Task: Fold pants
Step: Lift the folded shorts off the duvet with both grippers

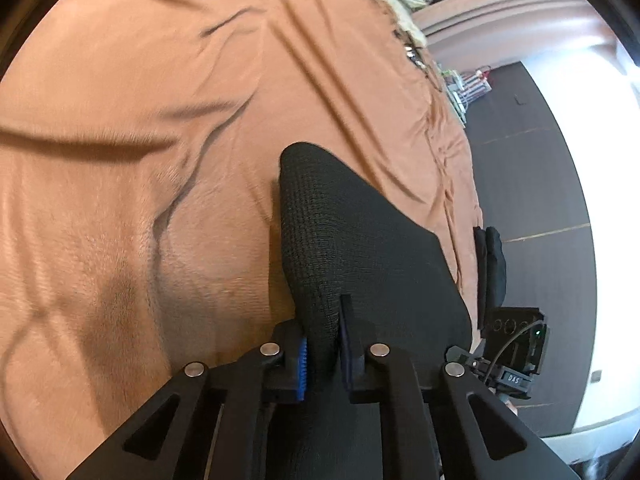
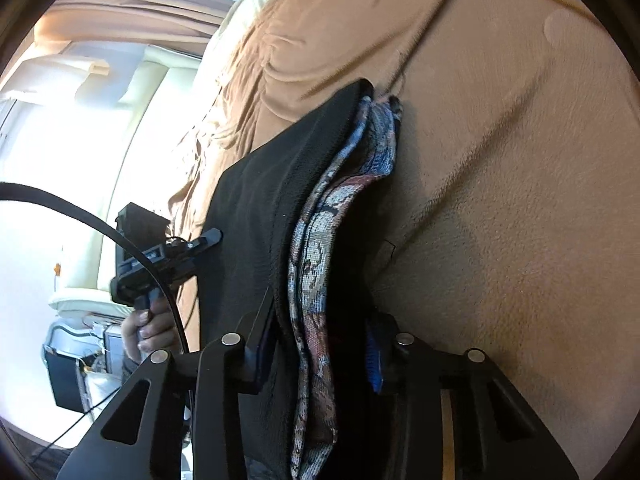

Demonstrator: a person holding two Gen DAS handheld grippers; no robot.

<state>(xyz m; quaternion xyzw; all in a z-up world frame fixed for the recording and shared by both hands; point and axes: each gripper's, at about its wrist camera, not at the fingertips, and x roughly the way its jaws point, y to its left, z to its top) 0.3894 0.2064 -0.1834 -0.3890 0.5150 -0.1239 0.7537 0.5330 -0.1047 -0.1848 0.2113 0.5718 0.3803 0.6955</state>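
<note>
To the left of the left gripper an orange-brown blanket is spreading wide and wrinkled, serving as the soft surface for the folding. The left gripper is clamping black knit fabric of the pants between its blue-padded fingers, the jaws nearly together with only cloth between them. Ahead of the fingers the fabric is rising into a rounded peak and draping down to the right — it is being held up off the blanket, probably so that one layer can be carried over another. Farther right, beyond the blanket's edge, the other tool is showing against a dark floor.

In the right wrist view, far left of the right gripper, the person's left hand is gripping the handle of the left tool, level with the same garment. The right gripper is pinching a thick stack of the pants — black layers with a patterned blue-and-pink woven band between them, which may be a waistband or lining, though the angle is too steep to tell. The two grips are spaced along the cloth, likely to keep the edge taut and aligned. To the right, the blanket is lying just beside the hanging fabric.
</note>
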